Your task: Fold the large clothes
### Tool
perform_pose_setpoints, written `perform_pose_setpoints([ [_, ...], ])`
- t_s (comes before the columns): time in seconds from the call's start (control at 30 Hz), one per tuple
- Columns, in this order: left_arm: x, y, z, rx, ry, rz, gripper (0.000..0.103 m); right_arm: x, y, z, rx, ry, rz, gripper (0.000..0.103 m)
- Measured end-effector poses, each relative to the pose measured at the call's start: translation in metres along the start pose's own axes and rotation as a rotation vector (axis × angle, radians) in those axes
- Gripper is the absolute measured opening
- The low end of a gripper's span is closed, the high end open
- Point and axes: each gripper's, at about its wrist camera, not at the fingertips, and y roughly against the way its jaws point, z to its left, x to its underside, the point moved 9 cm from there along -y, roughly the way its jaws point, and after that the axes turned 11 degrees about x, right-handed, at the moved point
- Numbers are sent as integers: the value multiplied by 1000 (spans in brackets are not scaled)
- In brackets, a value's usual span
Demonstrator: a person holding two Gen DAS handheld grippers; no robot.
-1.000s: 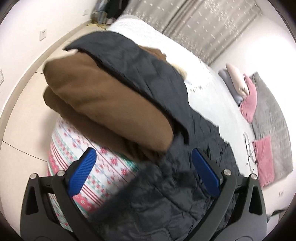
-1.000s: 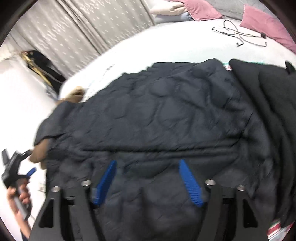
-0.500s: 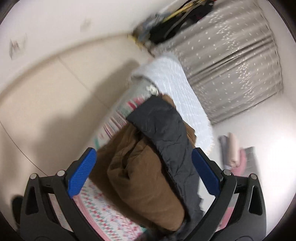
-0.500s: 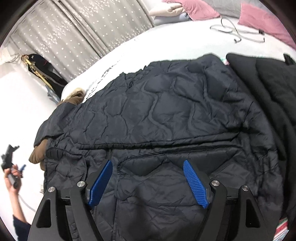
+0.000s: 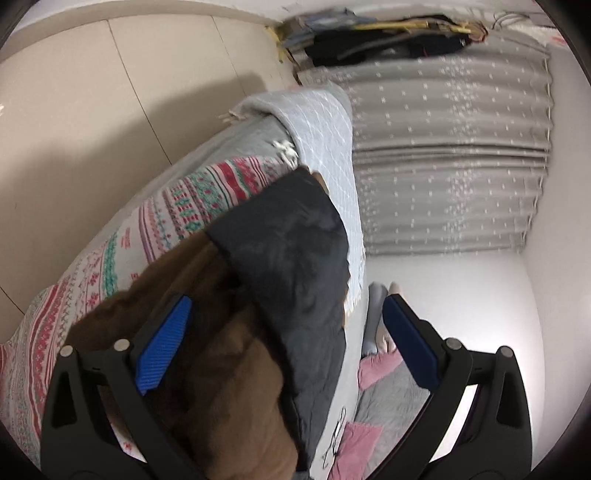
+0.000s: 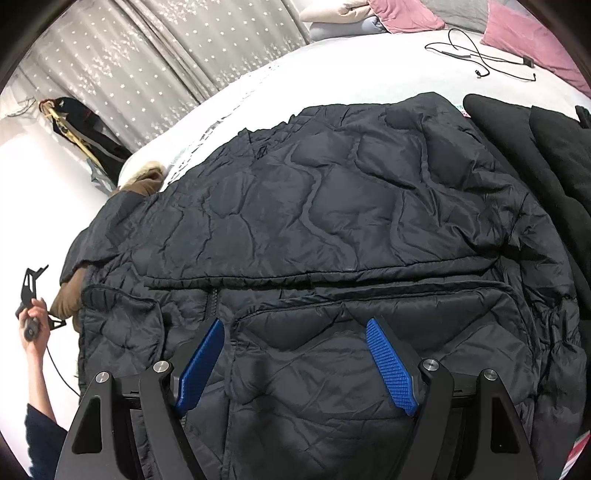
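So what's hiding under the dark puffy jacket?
A brown garment pokes out from under the jacket at its left edge. The jacket lies on the bed. How far the brown garment reaches underneath is hidden by the jacket.

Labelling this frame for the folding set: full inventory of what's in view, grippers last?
quilted jacket: 1, dark navy, spread flat on the bed.
brown garment: 1, brown, under the jacket's edge at the bed's side.
black garment: 1, black, beside the jacket.
patterned blanket: 1, red, green and white, over the bed's side.
bed cover: 1, pale grey.
pillows: several, pink and cream, at the bed's head.
cable: 1, black, on the cover.
curtain: grey, dotted.
left gripper: open.
right gripper: open, over the jacket.
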Motion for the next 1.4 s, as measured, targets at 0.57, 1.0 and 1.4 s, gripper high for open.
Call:
perform_pose_setpoints([
  [0.57, 5, 21, -72, -19, -369, -128, 8, -7, 10, -5, 6, 1, -43, 81],
  [1.0, 157, 48, -239, 197, -955, -84, 6, -20, 25, -21, -18, -53, -66, 81],
  [1.4, 430, -19, -187, 259, -1315, 443, 6, -31, 34, -52, -42, -164, -76, 81],
])
